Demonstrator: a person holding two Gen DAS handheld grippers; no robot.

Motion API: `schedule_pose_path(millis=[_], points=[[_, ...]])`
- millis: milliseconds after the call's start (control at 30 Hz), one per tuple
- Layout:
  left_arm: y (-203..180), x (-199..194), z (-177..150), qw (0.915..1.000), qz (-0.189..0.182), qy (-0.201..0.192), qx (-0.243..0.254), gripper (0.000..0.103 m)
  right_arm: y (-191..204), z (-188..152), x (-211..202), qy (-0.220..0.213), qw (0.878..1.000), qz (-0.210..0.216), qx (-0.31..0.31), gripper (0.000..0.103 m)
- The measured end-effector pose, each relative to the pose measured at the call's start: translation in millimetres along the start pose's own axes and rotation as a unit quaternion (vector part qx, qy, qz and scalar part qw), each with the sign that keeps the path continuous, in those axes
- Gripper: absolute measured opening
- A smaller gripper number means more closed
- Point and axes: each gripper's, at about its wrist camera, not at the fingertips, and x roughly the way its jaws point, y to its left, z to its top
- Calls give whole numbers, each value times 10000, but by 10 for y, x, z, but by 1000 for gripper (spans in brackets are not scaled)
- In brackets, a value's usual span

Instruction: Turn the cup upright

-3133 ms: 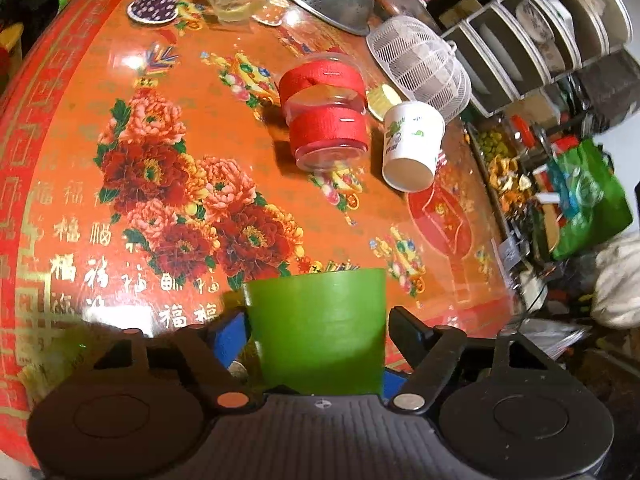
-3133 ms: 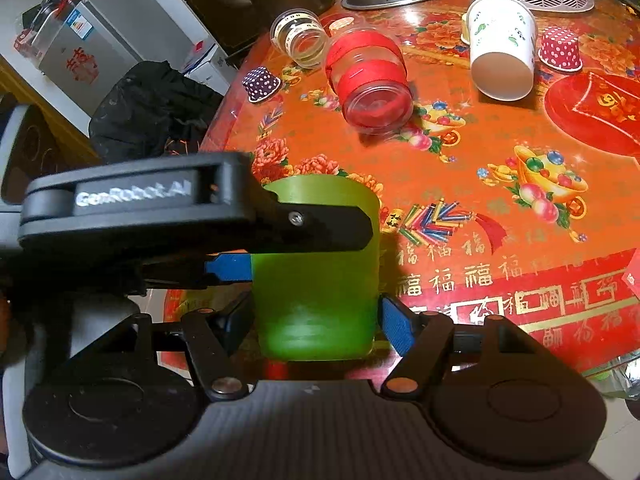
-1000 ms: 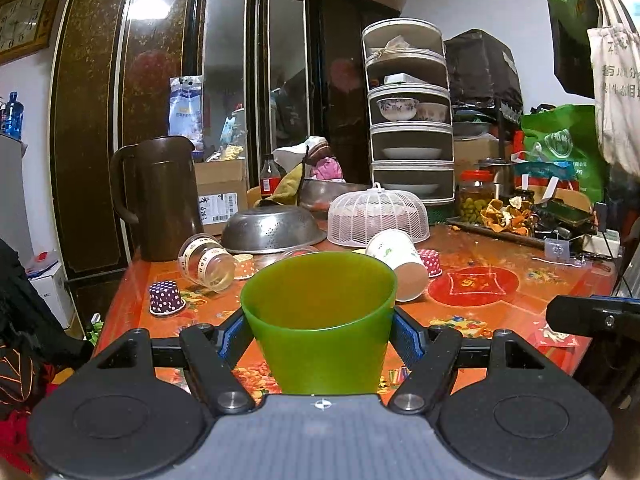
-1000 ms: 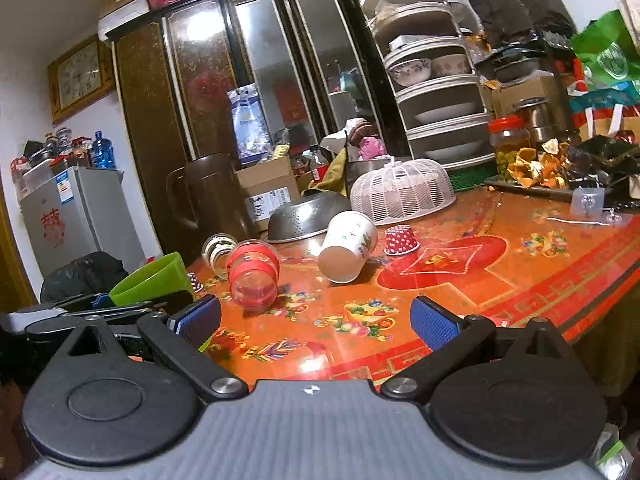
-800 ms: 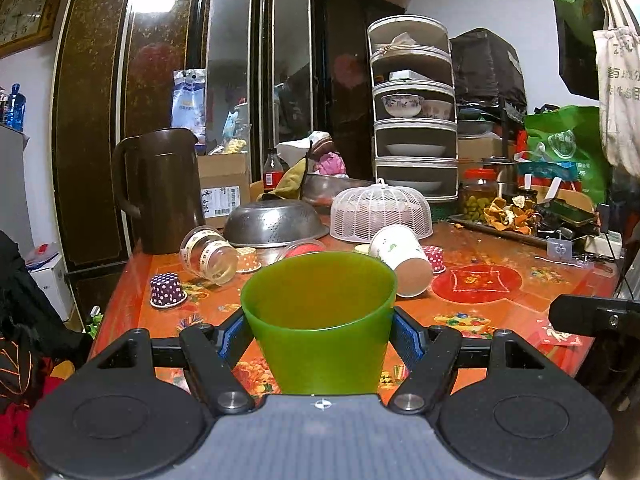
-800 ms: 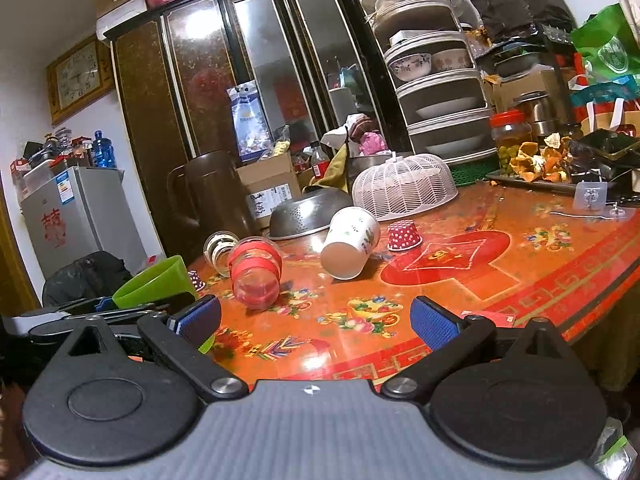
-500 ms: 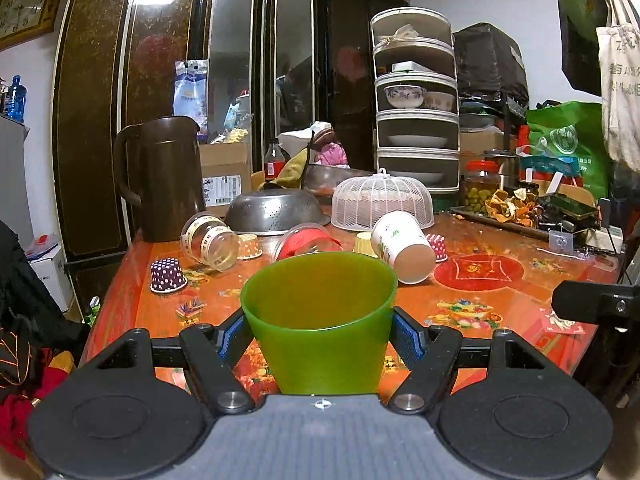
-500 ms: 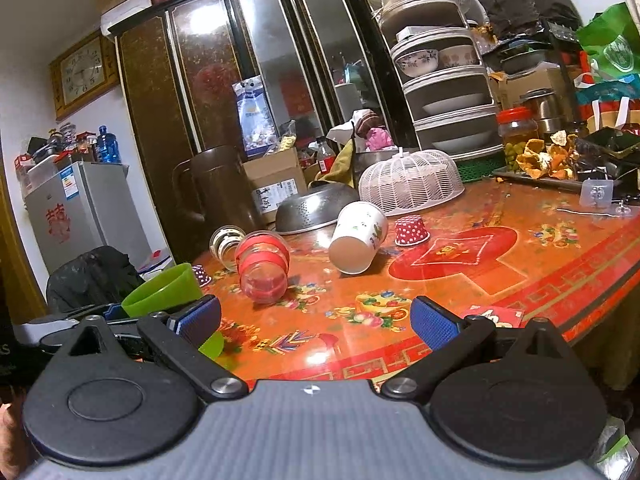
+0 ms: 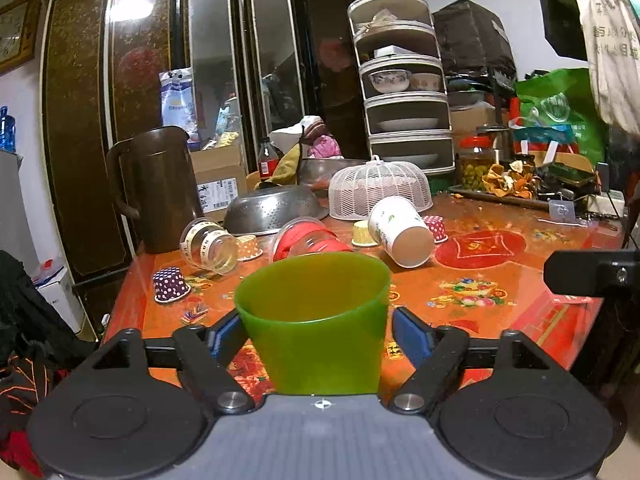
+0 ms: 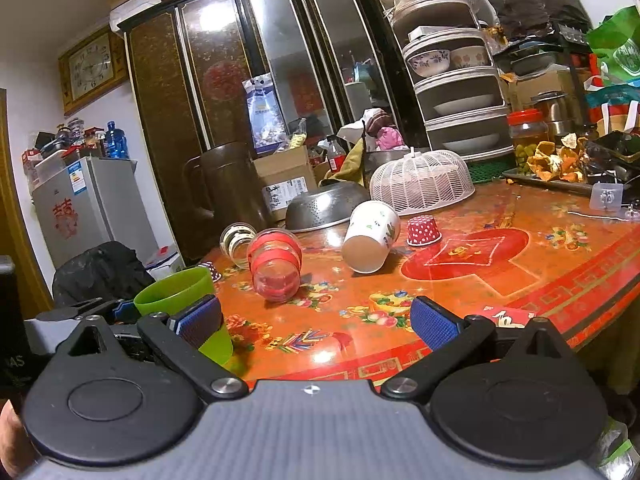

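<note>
My left gripper (image 9: 316,334) is shut on a green plastic cup (image 9: 314,320), which stands upright with its mouth up, low over the near edge of the red table (image 9: 480,280). The same green cup (image 10: 180,300) shows at the left of the right wrist view, held between the left gripper's blue pads. My right gripper (image 10: 316,322) is open and empty, to the right of the cup above the table's front edge.
On the table lie a white paper cup (image 9: 400,228) on its side, a red-banded clear jar (image 9: 308,240), a clear taped jar (image 9: 206,246), small cupcake liners (image 9: 170,284), a metal colander (image 9: 276,210) and a white mesh food cover (image 9: 380,194). A brown pitcher (image 9: 154,188) stands at the back left.
The left gripper has turned the green cup from mouth-down to upright and is lowering it slightly toward the table. The right gripper let go of the cup earlier and stays open.
</note>
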Motion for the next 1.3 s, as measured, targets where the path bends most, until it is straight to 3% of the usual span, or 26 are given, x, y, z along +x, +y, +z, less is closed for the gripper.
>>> schedule_pose_path(millis=[167,467,600,667,733,900,1000,1133,1300], points=[[21,9,-24,9998,-174,1,48,94,2,-2,4,5,10000,27,9,102],[221,63,-145,9975,-486,392,-316,95,44,-23,29,152,9998,128,-3,102],[353,-114,-225,9972,-461,511,-287,95,82,-19,38,298,9994,163,-8,102],[480,-333,-217,9950,-716,522,-467,95,122,15,49,459,9987,208,8,102],[601,-539,-131,9926,-968,459,-579,95,201,86,31,614,9976,302,-74,102],[918,-910,321,9925,-489,473,-1011,99,465,394,-69,643,9969,217,-400,102],[1007,-940,540,9854,-804,769,-1288,99,575,630,-121,675,9962,218,-495,102],[829,-827,692,9903,-544,1007,-789,99,636,792,-20,1096,9911,174,-733,102],[682,-689,672,9841,-884,1270,-870,99,587,744,90,1287,9892,86,-698,102]])
